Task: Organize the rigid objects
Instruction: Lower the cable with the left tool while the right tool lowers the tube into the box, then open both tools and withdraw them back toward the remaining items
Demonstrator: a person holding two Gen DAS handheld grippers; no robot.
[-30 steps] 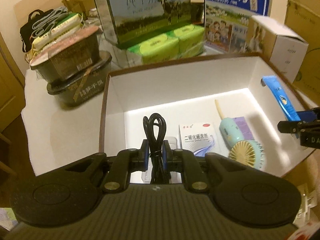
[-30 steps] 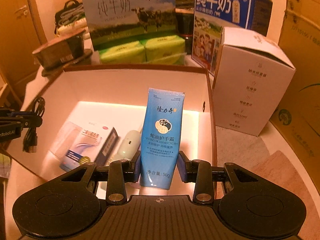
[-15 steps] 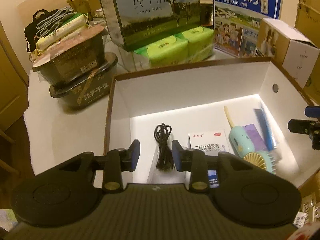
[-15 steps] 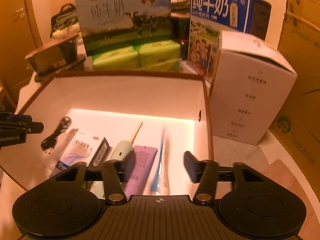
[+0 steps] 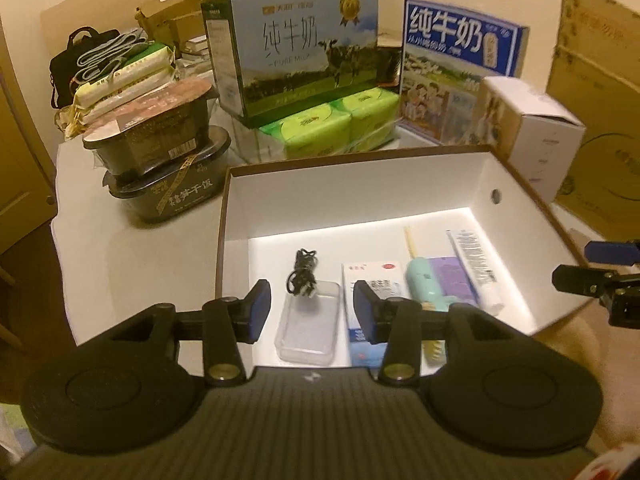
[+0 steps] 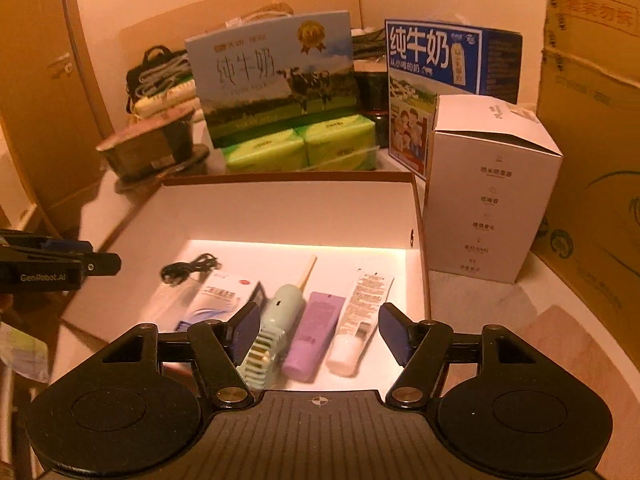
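Observation:
A white box with a brown rim (image 5: 360, 184) (image 6: 280, 208) holds a coiled black cable (image 5: 302, 274) (image 6: 188, 268), a clear case (image 5: 308, 330), a medicine box (image 5: 372, 280), a mint hand fan (image 6: 276, 320), a purple tube (image 6: 312, 332) and a hand cream tube (image 6: 358, 316) (image 5: 474, 268), which lies printed back up. My left gripper (image 5: 312, 312) (image 6: 100, 262) hangs over the box's near left, its jaws opening with nothing between them. My right gripper (image 6: 318, 330) (image 5: 574, 264) hangs over the near right, jaws opening and also empty.
Behind the box stand two milk cartons (image 5: 304, 52) (image 5: 456, 60) and green tissue packs (image 5: 332, 124). Stacked black food bowls (image 5: 160, 148) sit at the left. A white carton (image 6: 488, 184) and a large cardboard box (image 6: 592, 120) crowd the right side.
The left gripper let go of the black cable and the right let go of the blue cream tube. Both things now lie in the box. Both grippers opened and drew back upward.

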